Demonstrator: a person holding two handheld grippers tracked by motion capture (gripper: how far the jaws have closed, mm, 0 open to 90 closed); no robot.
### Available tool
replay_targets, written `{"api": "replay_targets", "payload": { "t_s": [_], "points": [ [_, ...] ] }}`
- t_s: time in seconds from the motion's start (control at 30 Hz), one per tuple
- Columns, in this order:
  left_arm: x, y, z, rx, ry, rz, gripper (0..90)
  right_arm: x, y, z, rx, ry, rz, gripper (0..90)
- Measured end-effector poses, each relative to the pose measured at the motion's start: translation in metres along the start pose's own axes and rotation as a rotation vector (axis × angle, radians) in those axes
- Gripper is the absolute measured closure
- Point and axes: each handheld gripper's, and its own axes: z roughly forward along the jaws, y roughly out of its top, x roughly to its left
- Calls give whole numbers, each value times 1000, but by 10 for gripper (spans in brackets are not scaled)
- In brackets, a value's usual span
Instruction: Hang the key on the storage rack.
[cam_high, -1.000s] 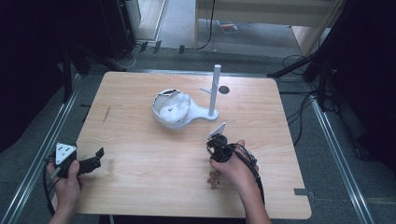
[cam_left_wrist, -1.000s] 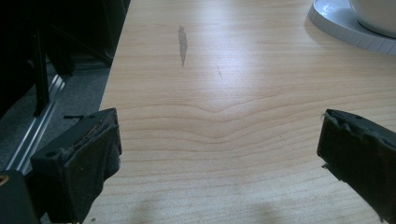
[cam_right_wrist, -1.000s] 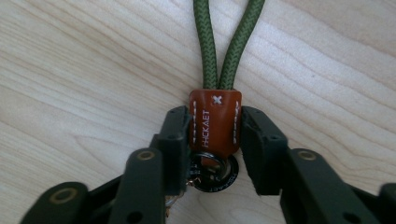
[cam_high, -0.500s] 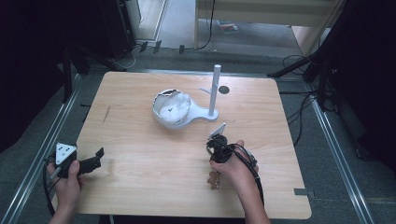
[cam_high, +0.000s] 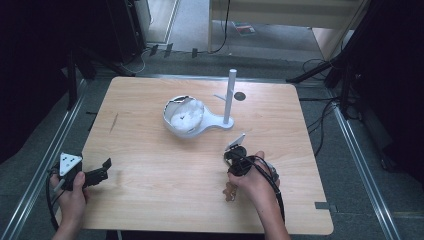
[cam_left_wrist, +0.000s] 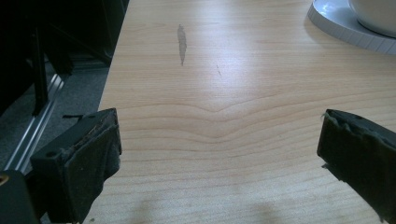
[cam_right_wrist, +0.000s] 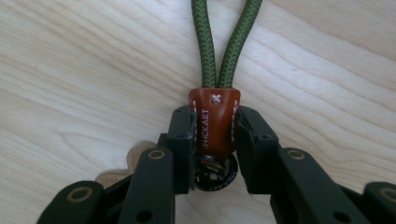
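My right gripper (cam_right_wrist: 215, 135) is shut on the brown leather tab (cam_right_wrist: 214, 122) of a key strap. Two strands of green cord (cam_right_wrist: 224, 42) run from the tab away across the wood, and a dark metal ring (cam_right_wrist: 212, 175) hangs under it between the jaws. In the high view that gripper (cam_high: 235, 161) stands right of the table's middle, with a tan leather piece (cam_high: 229, 191) by the hand. My left gripper (cam_high: 102, 169) is at the table's front left corner. It is open over bare wood (cam_left_wrist: 219, 154) with nothing between its jaws.
A white stand with a bowl-shaped cradle (cam_high: 183, 117) and an upright post (cam_high: 231, 95) sits at the table's centre back; its base rim (cam_left_wrist: 341, 25) shows far off in the left gripper view. A small dark disc (cam_high: 240, 96) lies behind the post. The table's left edge (cam_left_wrist: 109, 84) is close.
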Motion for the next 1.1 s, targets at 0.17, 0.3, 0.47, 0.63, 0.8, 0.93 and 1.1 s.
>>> {"api": "replay_targets", "payload": {
  "t_s": [0.17, 0.3, 0.47, 0.63, 0.8, 0.93, 1.1],
  "points": [
    [0, 0, 0, 2, 2, 2, 3, -9, -3, -9, -57, -1, 28, 701],
    [0, 0, 0, 2, 2, 3, 4, -13, -4, -18, -108, -5, 46, 701],
    [0, 0, 1, 2, 2, 2, 4, -16, -5, -26, -170, -12, 64, 701],
    [0, 0, 1, 2, 2, 2, 4, -16, -6, -35, -245, -10, 79, 701],
    [0, 0, 0, 2, 1, 2, 4, -16, -7, -44, -342, -27, 83, 701],
    [0, 0, 1, 2, 2, 2, 4, -16, -8, -53, -418, -35, 90, 701],
    [0, 0, 0, 4, 2, 4, 4, -16, -10, -62, -514, -41, 106, 701]
  ]
}}
